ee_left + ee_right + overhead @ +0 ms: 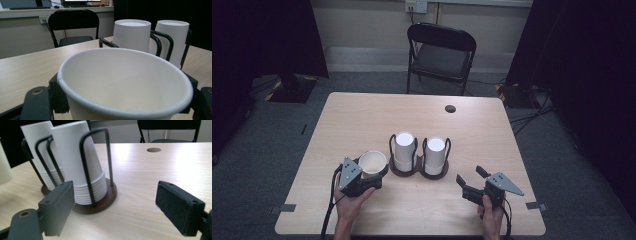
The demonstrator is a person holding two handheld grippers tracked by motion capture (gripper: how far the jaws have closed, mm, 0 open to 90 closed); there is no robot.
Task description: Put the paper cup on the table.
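We have one paper cup (372, 162) pulled free, and it sits mouth up between the jaws of the left claw (371, 176), which grasps it by the sides just left of the cup holder (419, 170); in the left gripper view the cup (125, 85) fills the space between the two jaws, with the holder's stacks right behind it. The right claw (470, 181) is released, its jaws spread wide with nothing between them, and in its own view the nearer stack (77, 162) stands just ahead and to the left of its left jaw. We judge the step to be carrying the separated cup away from the stacks, so next we need a steady, level hand and a gentle squeeze, since a thin paper wall would buckle under a hard one. Counting: one loose cup, two upside-down stacks (404, 150) of cups in one two-ring wire holder, two claws, one table (362, 115), one folding chair (439, 55) beyond it
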